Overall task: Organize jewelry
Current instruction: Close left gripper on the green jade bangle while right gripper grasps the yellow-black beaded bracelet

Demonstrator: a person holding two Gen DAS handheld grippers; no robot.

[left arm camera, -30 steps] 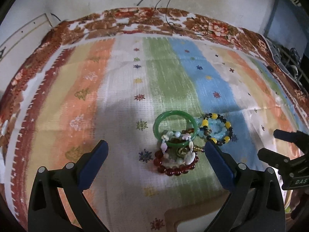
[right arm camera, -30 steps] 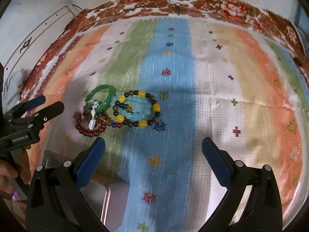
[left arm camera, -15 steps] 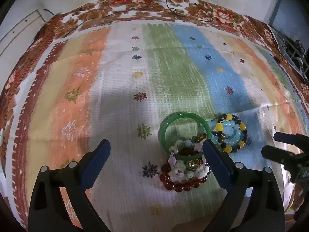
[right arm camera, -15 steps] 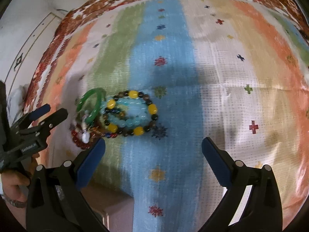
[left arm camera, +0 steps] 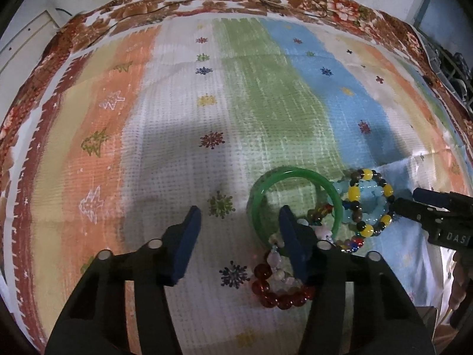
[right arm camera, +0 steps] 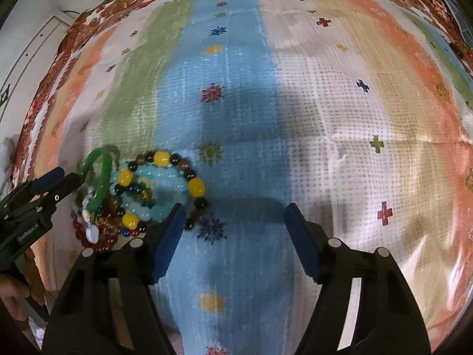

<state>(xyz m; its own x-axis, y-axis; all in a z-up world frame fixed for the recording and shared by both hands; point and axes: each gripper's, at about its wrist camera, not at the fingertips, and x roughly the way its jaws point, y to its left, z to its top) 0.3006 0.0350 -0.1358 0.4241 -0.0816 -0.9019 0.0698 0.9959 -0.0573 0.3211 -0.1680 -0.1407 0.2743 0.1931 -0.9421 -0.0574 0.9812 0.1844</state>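
Bracelets lie heaped together on a striped cloth [left arm camera: 177, 136]: a green bangle [left arm camera: 292, 176], a red bead bracelet [left arm camera: 278, 295], a pale blue bead bracelet [right arm camera: 165, 177] and a dark one with yellow beads [left arm camera: 369, 202], all touching. Left gripper [left arm camera: 239, 236] hangs over the heap's left edge, its jaws closing, one finger inside the bangle ring, nothing pinched. Right gripper [right arm camera: 233, 233] is closing too, over bare cloth beside the heap, its left finger at the blue beads.
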